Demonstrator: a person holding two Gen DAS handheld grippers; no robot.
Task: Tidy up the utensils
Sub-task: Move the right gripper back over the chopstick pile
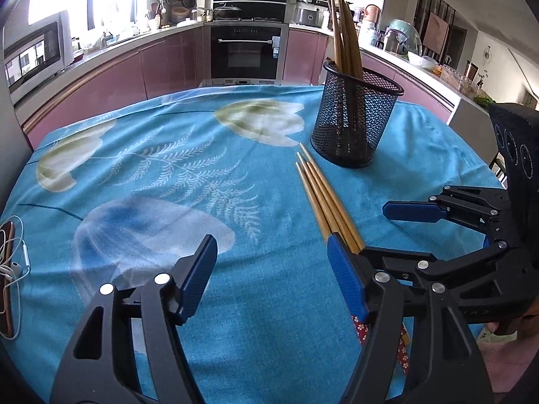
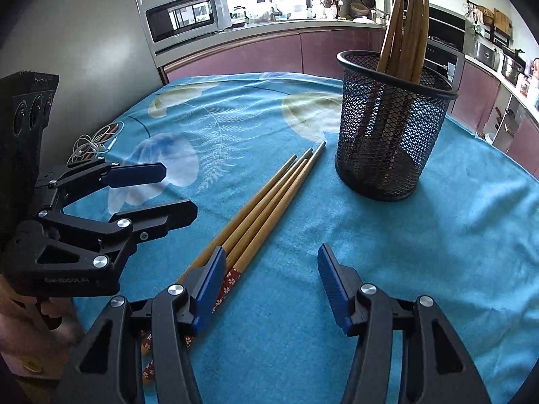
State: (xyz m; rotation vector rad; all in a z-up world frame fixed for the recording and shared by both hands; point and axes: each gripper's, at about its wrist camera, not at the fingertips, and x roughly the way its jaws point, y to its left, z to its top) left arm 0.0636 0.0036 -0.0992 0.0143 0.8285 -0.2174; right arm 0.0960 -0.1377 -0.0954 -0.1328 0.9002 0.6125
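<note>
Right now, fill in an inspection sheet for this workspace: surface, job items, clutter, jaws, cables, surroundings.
Surface: blue floral tablecloth, wrinkled.
Job's things: black mesh holder upright, several chopsticks standing inside; four loose chopsticks lying side by side on the cloth, tips toward the holder.
Clutter: a flat dark object at the cloth's edge.
Grippers: left gripper jaws open, empty; right gripper jaws open, empty, beside the loose chopsticks.
Cables: white earphone cord coiled over the dark object.
Surroundings: kitchen counters, microwave, built-in oven.
</note>
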